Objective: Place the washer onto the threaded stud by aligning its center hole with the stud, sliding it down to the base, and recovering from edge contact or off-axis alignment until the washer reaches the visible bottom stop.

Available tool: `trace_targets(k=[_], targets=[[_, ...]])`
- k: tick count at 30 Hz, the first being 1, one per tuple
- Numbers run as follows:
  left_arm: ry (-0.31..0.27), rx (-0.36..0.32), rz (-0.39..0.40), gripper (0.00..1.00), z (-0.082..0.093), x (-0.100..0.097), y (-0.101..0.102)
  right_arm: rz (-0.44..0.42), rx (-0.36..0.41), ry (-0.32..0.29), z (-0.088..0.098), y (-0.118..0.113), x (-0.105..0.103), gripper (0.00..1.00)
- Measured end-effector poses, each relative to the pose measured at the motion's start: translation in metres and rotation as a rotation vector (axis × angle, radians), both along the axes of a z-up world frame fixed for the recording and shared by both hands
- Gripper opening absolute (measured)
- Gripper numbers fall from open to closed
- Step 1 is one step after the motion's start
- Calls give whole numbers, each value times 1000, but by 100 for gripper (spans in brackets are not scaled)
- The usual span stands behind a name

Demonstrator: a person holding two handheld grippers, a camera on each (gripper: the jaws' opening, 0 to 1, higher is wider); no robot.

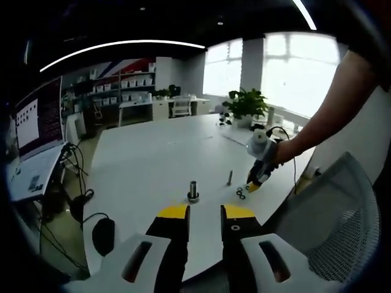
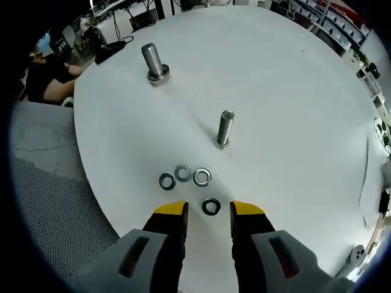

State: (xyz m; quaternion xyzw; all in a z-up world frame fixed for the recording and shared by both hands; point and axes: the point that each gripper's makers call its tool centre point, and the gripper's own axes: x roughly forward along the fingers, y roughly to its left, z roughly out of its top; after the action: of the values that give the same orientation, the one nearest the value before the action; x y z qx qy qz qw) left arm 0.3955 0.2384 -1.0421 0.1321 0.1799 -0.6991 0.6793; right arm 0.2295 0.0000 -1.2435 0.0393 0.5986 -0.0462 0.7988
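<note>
In the right gripper view a dark washer (image 2: 211, 206) lies flat on the white table (image 2: 293, 91), right between the yellow tips of my right gripper (image 2: 209, 211), which is open. Three silvery washers (image 2: 183, 176) lie in a row just beyond it. Farther on, a slim threaded stud (image 2: 225, 128) stands upright. A thicker stud (image 2: 154, 62) with a ring at its base stands at the far left. In the left gripper view my left gripper (image 1: 206, 213) is open and holds nothing, short of the thick stud (image 1: 193, 190). The right gripper (image 1: 255, 178) hovers over the washers (image 1: 241, 194).
A grey mesh chair (image 1: 342, 213) stands at the table's near edge. A potted plant (image 1: 246, 105) and small items sit at the table's far side. A laptop (image 1: 36, 131) and cables are on a desk to the left. A seated person (image 2: 43, 67) is beyond the table.
</note>
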Motion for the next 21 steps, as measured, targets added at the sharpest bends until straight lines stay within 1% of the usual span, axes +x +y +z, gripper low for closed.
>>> trace_targets(k=[2,4,6,7,10,11,12,13,14,16,17,20,21], targets=[[0,4,0,18,-1,0,0,22,0,22,6,9,-1,30],[0,7,-1,18,-2,1,0,28,0,24,-1,1,-2,29],[0,11,-1,18,-3,1,0,8,6,14,-4,-3,-1,28],[1,11,1,18,-4,1,0,9,5,15,1,-1,-1,28],[4,12,-7,17,-3,0,0,47,2,28,9,6,3,27],[1,13,-10,17,-3,-1,0,65,-3,32,1,1,-1,27],[-2,14,-12,17,-4,-1,0,96,-16,38,0,1,-2,28],[-2,18,-12,16,-4,-1,0,108,-18,36,6,5,0,28],[0,21,-9,16,-5,0,0,96,-13,30,12,8,2,28],[-1,17,2,16,-4,2,0,86,-3,13,0,0,-1,27],[-1,15,4,16,-4,2,0,96,-4,5,0,-2,-2,27],[-6,12,11,17,-4,4,1,180,-2,-13,5,4,0,27],[-7,10,11,17,-3,4,1,175,0,-17,10,8,-1,27]])
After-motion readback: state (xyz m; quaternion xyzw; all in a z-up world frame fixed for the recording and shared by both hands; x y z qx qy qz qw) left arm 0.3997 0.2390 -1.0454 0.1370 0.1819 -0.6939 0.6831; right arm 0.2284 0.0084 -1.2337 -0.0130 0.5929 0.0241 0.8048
